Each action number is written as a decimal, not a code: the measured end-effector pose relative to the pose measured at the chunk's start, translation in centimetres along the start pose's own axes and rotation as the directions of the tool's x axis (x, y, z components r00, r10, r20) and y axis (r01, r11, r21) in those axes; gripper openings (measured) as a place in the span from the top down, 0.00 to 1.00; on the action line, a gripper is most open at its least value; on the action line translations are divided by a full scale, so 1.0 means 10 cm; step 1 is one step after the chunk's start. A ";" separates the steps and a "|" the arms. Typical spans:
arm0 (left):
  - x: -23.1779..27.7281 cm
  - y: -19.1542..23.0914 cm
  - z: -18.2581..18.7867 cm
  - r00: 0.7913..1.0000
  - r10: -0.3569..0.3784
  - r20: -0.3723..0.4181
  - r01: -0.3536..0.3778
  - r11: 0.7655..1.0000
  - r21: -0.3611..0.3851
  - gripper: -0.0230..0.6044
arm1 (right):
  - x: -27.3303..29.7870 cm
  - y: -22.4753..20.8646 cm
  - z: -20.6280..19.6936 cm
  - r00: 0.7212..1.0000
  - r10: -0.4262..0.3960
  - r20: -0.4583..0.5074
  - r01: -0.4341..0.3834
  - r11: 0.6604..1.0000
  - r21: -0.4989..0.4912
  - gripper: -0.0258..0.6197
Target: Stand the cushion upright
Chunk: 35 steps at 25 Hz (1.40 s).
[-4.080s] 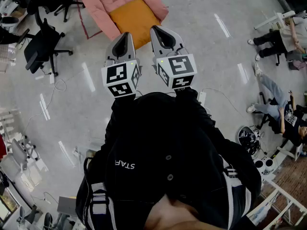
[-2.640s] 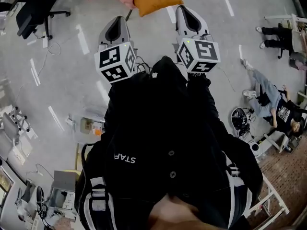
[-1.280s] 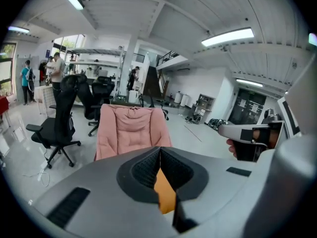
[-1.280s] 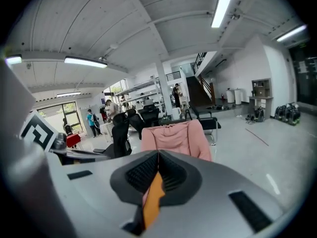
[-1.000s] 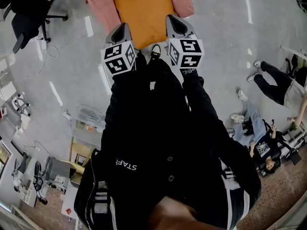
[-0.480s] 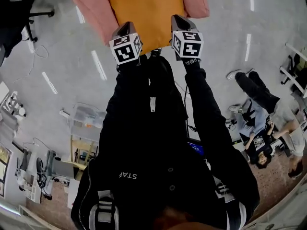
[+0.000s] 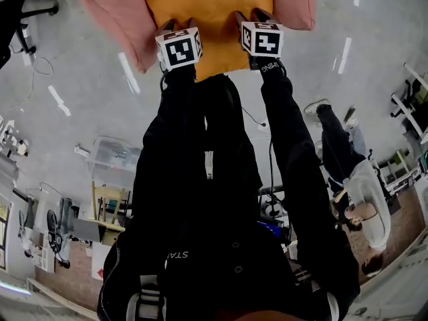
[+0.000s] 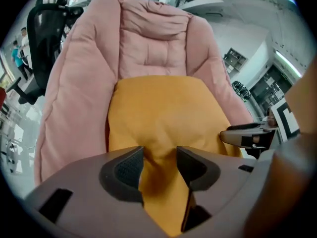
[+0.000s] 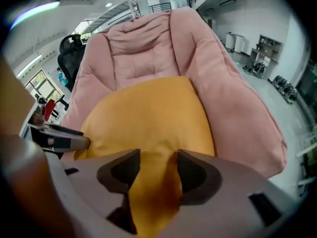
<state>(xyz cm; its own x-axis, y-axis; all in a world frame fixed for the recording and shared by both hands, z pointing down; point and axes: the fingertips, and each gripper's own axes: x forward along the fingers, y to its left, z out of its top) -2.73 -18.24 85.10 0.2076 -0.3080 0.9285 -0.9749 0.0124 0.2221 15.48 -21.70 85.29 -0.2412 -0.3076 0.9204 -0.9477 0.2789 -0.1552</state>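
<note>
Grey polished floor (image 7: 87,112) all round, and planted on it is a pink padded chair (image 7: 120,19), low and wide. Lying flat on its seat is the orange cushion (image 7: 207,12), filling the middle between the two padded sides, far end against the foot of the backrest, near end out at the seat's front edge. Off to the chair's left, a black office chair (image 7: 13,12) and a loose cable (image 7: 40,65) on the floor; nearer, a clear plastic box (image 7: 114,159).
</note>
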 end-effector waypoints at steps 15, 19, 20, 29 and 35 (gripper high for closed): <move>-0.95 -0.03 0.48 0.994 -0.059 0.090 0.063 0.997 -0.039 0.95 | -0.87 0.40 0.54 0.997 -0.004 0.081 0.006 1.000 -0.028 0.93; -1.49 -0.12 0.72 0.985 -0.077 0.153 0.085 0.995 -0.049 0.95 | -1.41 0.50 0.78 0.991 -0.014 0.137 0.015 1.000 -0.006 0.93; -1.62 -0.14 0.82 0.981 -0.079 0.179 0.088 0.995 -0.046 0.95 | -1.52 0.52 0.88 0.987 -0.018 0.160 0.019 1.000 -0.004 0.93; -2.58 -0.23 2.14 0.877 -0.072 0.475 0.083 0.997 -0.003 0.95 | -2.28 0.62 2.26 0.908 -0.044 0.417 0.049 0.999 -0.001 0.93; -2.71 0.02 2.99 0.801 -0.037 0.598 0.057 0.998 -0.014 0.95 | -2.26 0.77 3.19 0.857 -0.024 0.515 0.061 0.997 -0.056 0.93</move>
<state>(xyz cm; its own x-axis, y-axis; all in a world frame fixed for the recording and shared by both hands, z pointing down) -10.98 -38.36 51.10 0.1550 -0.8156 0.5575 -0.9602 0.0084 0.2792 6.96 -41.66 51.84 -0.2920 -0.7389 0.6073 -0.9474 0.3103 -0.0780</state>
